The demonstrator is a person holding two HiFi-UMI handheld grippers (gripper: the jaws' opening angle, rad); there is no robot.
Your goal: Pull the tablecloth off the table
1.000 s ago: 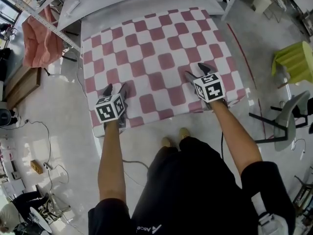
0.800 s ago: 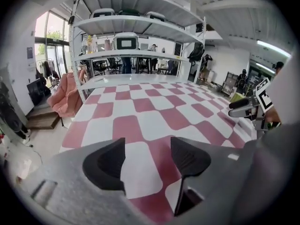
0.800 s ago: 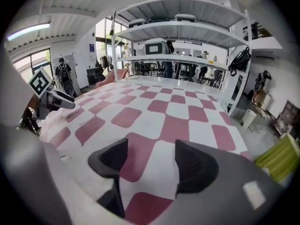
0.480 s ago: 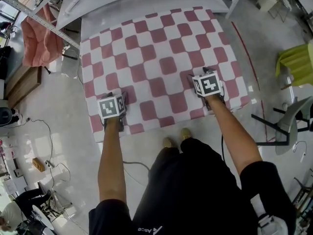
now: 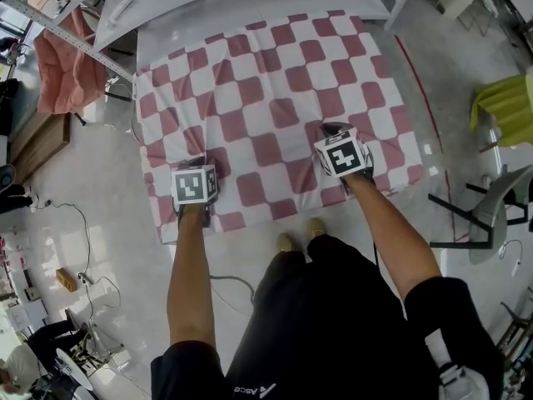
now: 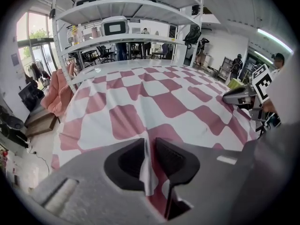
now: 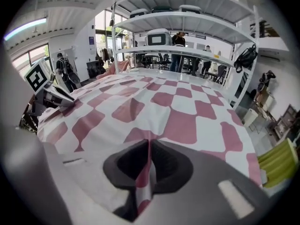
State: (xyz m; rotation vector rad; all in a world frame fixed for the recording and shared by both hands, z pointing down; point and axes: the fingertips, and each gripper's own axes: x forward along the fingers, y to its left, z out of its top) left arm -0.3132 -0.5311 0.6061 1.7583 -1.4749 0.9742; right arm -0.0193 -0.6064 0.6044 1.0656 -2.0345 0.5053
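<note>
Splayed a second ago, left claw (image 6: 149, 149) and right claw (image 7: 149, 153) are closing, pinching tablecloth (image 5: 266, 82) folds; gripping is finishing, calling next for an even pull off the bench (image 5: 250, 13).

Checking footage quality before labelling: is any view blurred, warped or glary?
Head view: evenly lit, tablecloth checks crisp, edges slightly bent. Left gripper view: strong fisheye, dark corners, shelves bowed, window blown out at left. Right gripper view: same fisheye, near foreground soft.

You've got a pink cloth (image 5: 71, 69) hanging far left, a lime-green thing (image 5: 504, 107), maybe a chair, far right, shelving (image 7: 187, 20) ahead.
</note>
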